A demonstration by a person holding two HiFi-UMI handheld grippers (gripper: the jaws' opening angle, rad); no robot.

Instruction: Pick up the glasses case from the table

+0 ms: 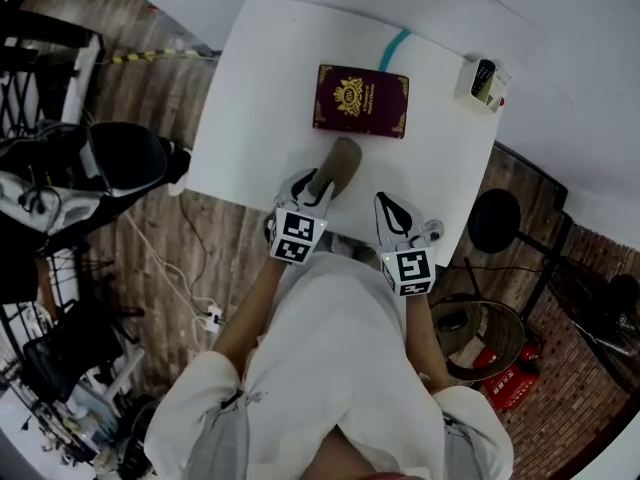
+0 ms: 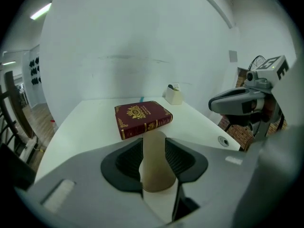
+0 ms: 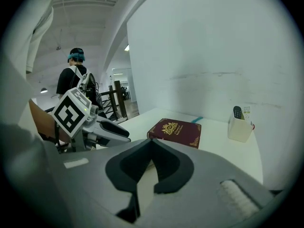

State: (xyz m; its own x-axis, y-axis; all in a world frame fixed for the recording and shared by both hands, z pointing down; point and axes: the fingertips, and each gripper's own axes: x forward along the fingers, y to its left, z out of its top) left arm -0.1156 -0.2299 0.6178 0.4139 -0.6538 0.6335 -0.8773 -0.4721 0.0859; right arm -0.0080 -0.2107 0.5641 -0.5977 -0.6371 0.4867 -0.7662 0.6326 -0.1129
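Observation:
The tan glasses case (image 1: 338, 165) lies on the white table (image 1: 260, 88) near its front edge, pointing toward a dark red book (image 1: 361, 100). My left gripper (image 1: 315, 183) is at the case's near end. In the left gripper view the case (image 2: 154, 163) sits between the dark pads of my left gripper (image 2: 154, 139), which stand a little apart from it. My right gripper (image 1: 392, 208) hovers to the right of the case, jaws together and empty. In its own view the tips of the right gripper (image 3: 151, 144) meet, with the book (image 3: 175, 132) ahead.
A white holder with a remote (image 1: 483, 83) stands at the table's far right corner, and a teal strip (image 1: 393, 50) lies behind the book. A dark chair with gear (image 1: 110, 158) is left of the table, a round black stool (image 1: 495, 218) right. A person (image 3: 76, 80) stands far off.

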